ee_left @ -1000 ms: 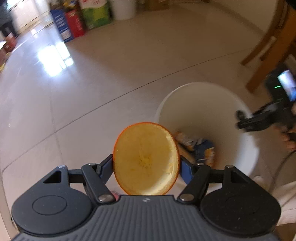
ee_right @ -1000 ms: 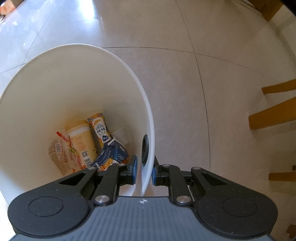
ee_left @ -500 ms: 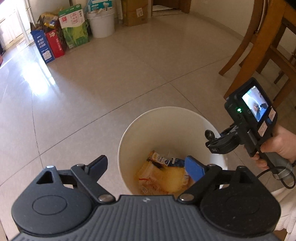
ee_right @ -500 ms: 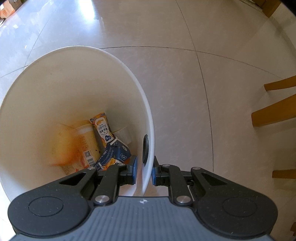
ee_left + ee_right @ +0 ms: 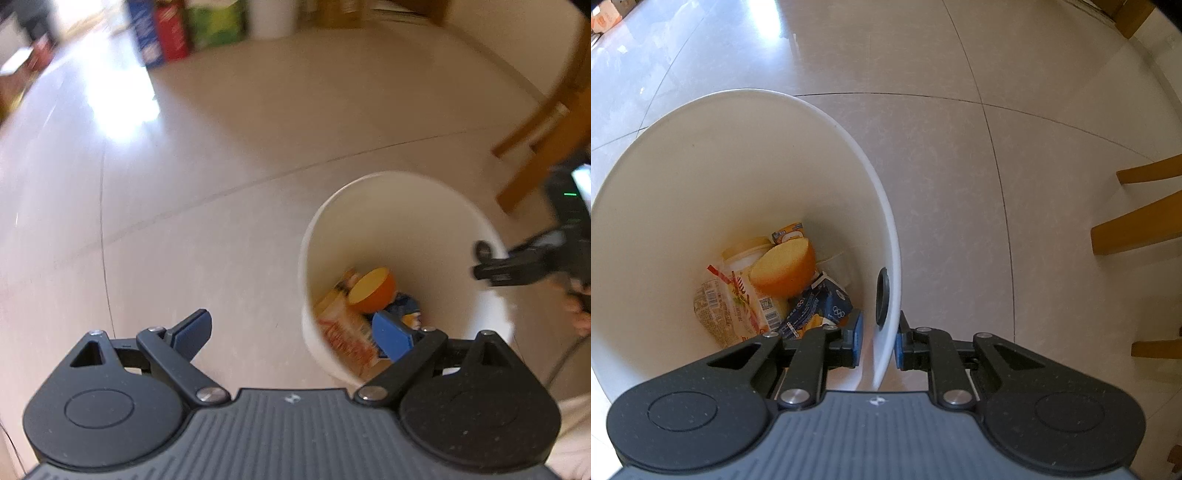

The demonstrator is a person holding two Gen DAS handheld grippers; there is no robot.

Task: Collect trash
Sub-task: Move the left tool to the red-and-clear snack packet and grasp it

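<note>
A white bin (image 5: 399, 206) stands on the tiled floor. Half an orange peel (image 5: 373, 291) lies inside it on top of a snack packet (image 5: 731, 314), a yellowish cup (image 5: 746, 254) and a blue carton (image 5: 820, 306). My left gripper (image 5: 291, 325) hovers above the bin's near left side. Its jaws are opening wide and nothing is between them. My right gripper (image 5: 879, 339) points straight down and is shut on the bin's wall (image 5: 701, 166), one pad inside and one outside. From above, the orange half (image 5: 785, 271) shows its pale cut side. The right gripper (image 5: 484, 266) also shows at the bin's right rim.
Wooden chair legs (image 5: 535, 122) stand right of the bin, also seen as chair legs (image 5: 1137, 229). Coloured boxes (image 5: 166, 33) and a white bucket (image 5: 271, 18) line the far wall. A hand (image 5: 576, 310) holds the right gripper. Open tile floor spreads to the left.
The orange half left my left gripper and dropped into the bin. The left jaws spread wide and the view swung left. The right gripper kept its grip on the bin wall.
</note>
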